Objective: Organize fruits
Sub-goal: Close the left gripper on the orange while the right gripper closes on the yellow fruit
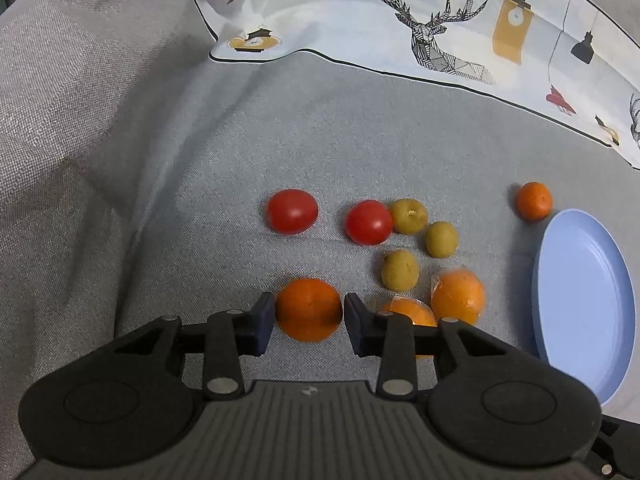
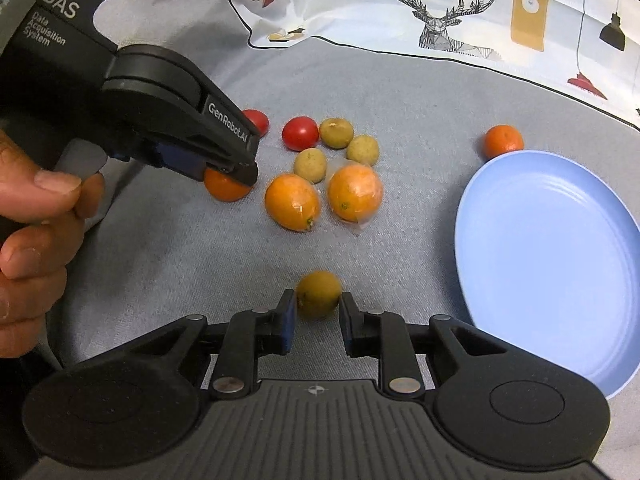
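Observation:
My left gripper [image 1: 309, 310] is shut on a small orange [image 1: 309, 309] that rests on the grey cloth; it also shows in the right wrist view [image 2: 226, 188] under the left gripper [image 2: 236, 174]. My right gripper [image 2: 318, 304] is shut on a yellow-green fruit [image 2: 319, 295] low over the cloth. Two red tomatoes [image 1: 292, 212] [image 1: 368, 222], three yellow-green fruits [image 1: 400, 270] and two wrapped oranges [image 1: 458, 296] [image 2: 292, 202] lie in a cluster. Another small orange [image 1: 534, 201] sits by the empty blue plate [image 1: 588, 304], seen also in the right wrist view [image 2: 552, 264].
A white printed cloth with deer and lamp drawings [image 1: 432, 20] covers the far side. Grey fabric rises in folds at the left [image 1: 80, 120]. A hand [image 2: 32, 216] holds the left gripper.

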Motion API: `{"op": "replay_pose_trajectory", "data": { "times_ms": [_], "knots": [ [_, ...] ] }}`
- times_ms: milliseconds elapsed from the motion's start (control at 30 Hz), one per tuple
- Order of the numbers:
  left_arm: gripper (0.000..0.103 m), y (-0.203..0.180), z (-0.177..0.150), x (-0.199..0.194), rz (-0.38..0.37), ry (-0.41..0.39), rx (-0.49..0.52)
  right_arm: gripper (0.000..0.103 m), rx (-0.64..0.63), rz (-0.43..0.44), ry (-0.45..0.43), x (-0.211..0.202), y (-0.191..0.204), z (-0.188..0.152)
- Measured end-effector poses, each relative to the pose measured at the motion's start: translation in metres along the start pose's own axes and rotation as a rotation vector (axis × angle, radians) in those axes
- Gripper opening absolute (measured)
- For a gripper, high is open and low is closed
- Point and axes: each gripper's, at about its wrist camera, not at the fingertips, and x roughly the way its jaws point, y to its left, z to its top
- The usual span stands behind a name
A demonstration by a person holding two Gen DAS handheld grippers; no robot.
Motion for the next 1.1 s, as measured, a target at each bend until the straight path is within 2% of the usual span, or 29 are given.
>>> {"op": "replay_pose_trajectory", "data": {
  "times_ms": [167,433,633,800,900,1033,1100],
  "knots": [
    [0.041,-0.001,0.000,-0.001,0.000,-0.005,0.008,0.018,-0.018,-0.001,-0.015,-0.006,0.003,-0.001],
    [0.041,-0.003,-0.001,-0.001,0.002,-0.005,0.015,0.017,-0.009,-0.005,-0.018,-0.008,0.001,-0.002],
    [0.040,-0.003,-0.001,-0.001,-0.002,-0.005,0.018,0.007,-0.008,-0.003,-0.027,-0.009,0.001,-0.001],
    [0.040,-0.003,-0.001,-0.001,-0.004,-0.004,0.023,0.006,-0.006,0.001,-0.025,-0.010,0.000,-0.001],
    [0.040,-0.003,-0.001,-0.002,-0.007,-0.004,0.024,0.008,-0.020,-0.001,-0.007,-0.006,0.003,-0.002],
    [0.040,-0.003,-0.001,-0.002,-0.009,-0.003,0.026,0.033,-0.043,-0.016,-0.029,-0.006,0.009,0.000],
    [0.040,-0.002,-0.001,-0.002,-0.013,-0.002,0.025,0.035,-0.043,-0.022,-0.032,-0.004,0.010,0.001]
  ]
}}
